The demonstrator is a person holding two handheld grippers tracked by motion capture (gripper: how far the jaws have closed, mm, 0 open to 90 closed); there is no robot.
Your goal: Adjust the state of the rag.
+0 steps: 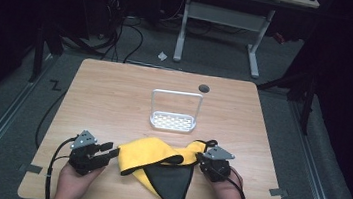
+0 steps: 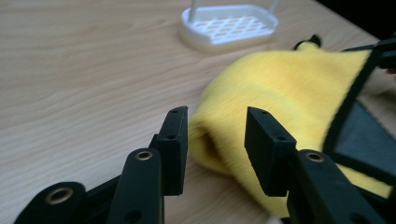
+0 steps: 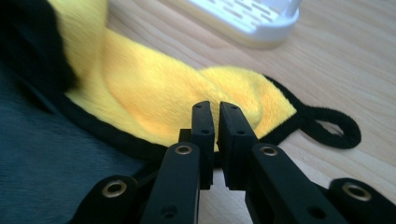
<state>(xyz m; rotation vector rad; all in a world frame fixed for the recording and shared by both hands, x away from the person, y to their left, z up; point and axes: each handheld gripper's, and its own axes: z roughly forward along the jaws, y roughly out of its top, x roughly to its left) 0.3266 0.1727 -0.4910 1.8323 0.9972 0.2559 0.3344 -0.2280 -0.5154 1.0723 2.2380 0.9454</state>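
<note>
A yellow cloth (image 1: 151,149) with a black hem and a dark grey side (image 1: 170,182) lies crumpled on the wooden table (image 1: 115,92), near its front edge. My left gripper (image 1: 109,151) lies at the cloth's left end. In the left gripper view its jaws (image 2: 215,116) stand open, with a yellow fold (image 2: 289,88) just beyond them and untouched. My right gripper (image 1: 199,157) is at the cloth's right corner. In the right gripper view its jaws (image 3: 215,107) are a narrow slit apart, with the hem of the cloth (image 3: 154,98) pinched low between them. A black hanging loop (image 3: 334,126) lies to their right.
A white slotted rack (image 1: 173,122) with a tall wire handle stands just behind the cloth, mid-table; it is also in the left gripper view (image 2: 229,28) and the right gripper view (image 3: 252,18). A dark round hole (image 1: 204,88) sits near the table's far edge. A desk frame and cables stand on the floor beyond.
</note>
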